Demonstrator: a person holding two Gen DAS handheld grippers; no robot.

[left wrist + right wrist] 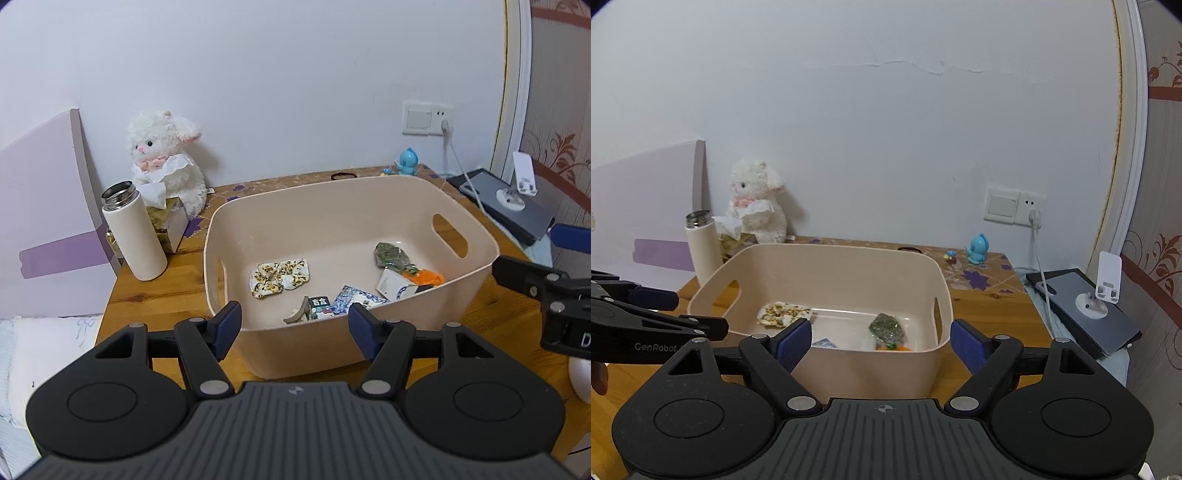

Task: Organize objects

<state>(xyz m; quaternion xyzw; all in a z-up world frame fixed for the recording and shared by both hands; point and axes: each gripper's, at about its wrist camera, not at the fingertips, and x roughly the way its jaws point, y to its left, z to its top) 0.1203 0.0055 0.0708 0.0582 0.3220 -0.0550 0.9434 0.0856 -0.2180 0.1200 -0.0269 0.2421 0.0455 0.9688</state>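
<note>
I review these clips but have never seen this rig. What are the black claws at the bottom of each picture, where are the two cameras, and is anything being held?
Each claw is a hand-held two-finger gripper; a person carries one in each hand. A fisheye camera sits on each, looking along its blue-padded fingers. One picture is from the left gripper, the other from the right gripper. Both are open and hold nothing.

On the wooden table stands a beige bin holding a floral scrunchie, a green packet, a small white box and other small items. Beside the bin are a white flask, a plush lamb and a blue figurine.
</note>
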